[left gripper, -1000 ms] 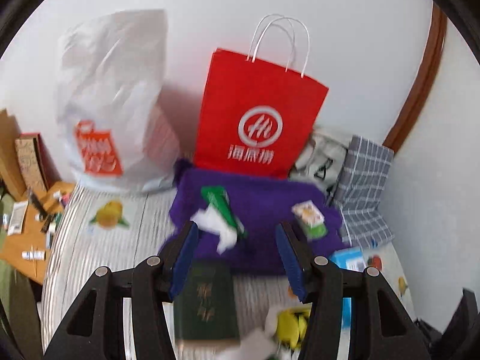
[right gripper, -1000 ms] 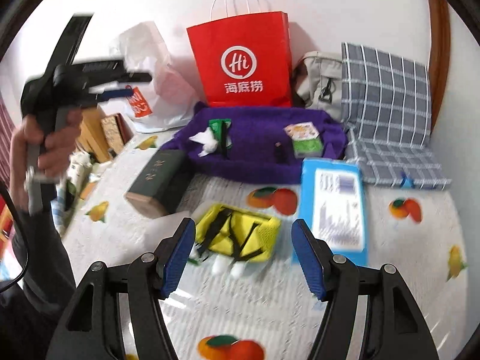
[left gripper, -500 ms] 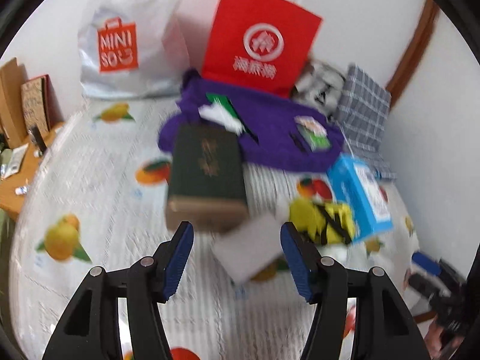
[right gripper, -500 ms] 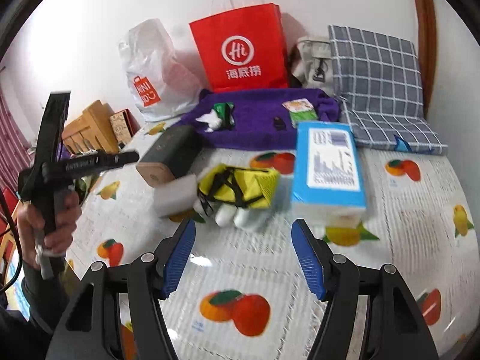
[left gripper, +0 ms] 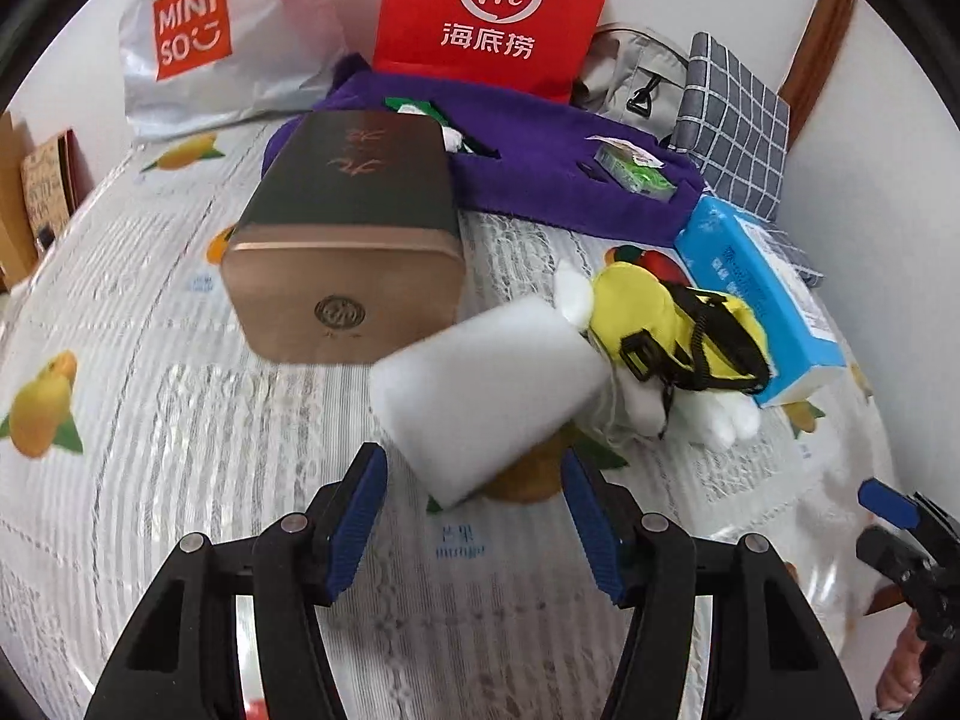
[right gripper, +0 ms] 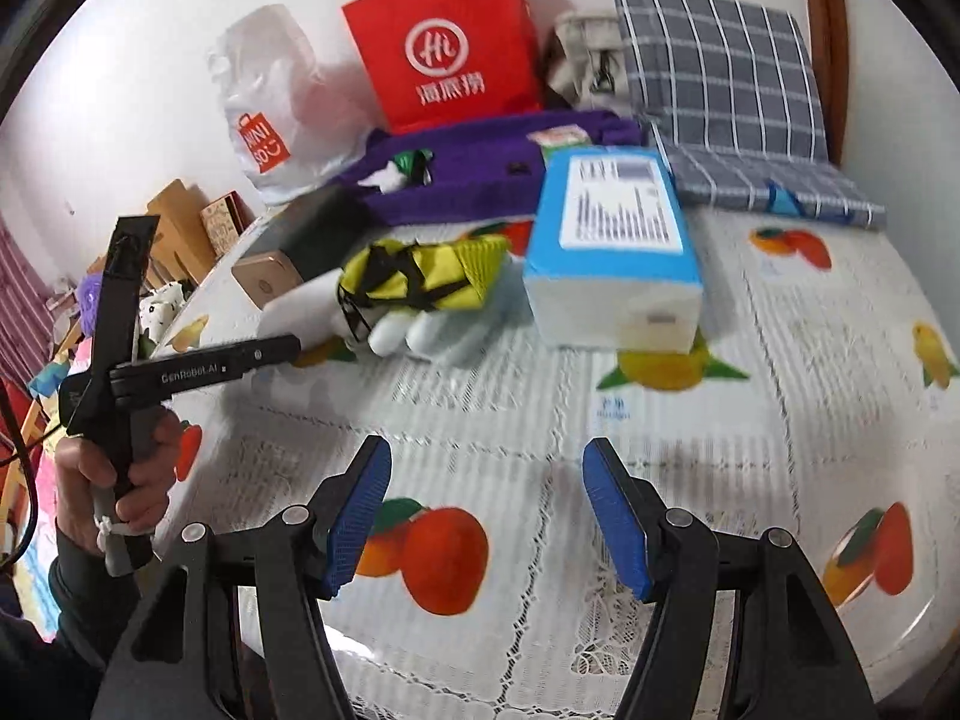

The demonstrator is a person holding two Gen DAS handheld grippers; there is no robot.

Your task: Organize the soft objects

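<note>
- The left gripper point(left gripper: 474, 516), at the bottom of the left wrist view, has its blue pads apart and nothing pressed between them; the near corner of a white sponge point(left gripper: 486, 393) lies just ahead of the gap, a little above frame centre.
- The right gripper point(right gripper: 487, 519) is also spread wide and empty, hanging over bare tablecloth point(right gripper: 780, 360) printed with oranges and lemons.
- As far as I can judge, the sorting has hardly begun: the soft things lie loose in mid-frame, and neither tool holds anything.
- The sponge touches a yellow plush toy point(left gripper: 672, 336) with black straps and white paws, right of centre in the left view.
- A dark green tin point(left gripper: 354, 228) with a bronze end sits left of the sponge; a blue box point(right gripper: 615, 240) lies right of the toy, looking close against it.
- A purple cloth point(left gripper: 540, 162) lies behind them with small packets on it, and a checked cushion point(right gripper: 720, 66) fills the upper right of the right view.
- What is left, I think, is to pick up the sponge and the toy and gather them in one place; where they should go I cannot tell.
- Writing: the white plastic bag point(left gripper: 228, 36), upper left, reads "MINISO"; the red paper bag point(left gripper: 498, 6), top centre, shows "Hi" in a circle over "海底捞".
- The left tool's body, at the left edge of the right view, seems to read "GenRobot.AI"; the tin's gold characters and the box's label are too blurred to read.
</note>
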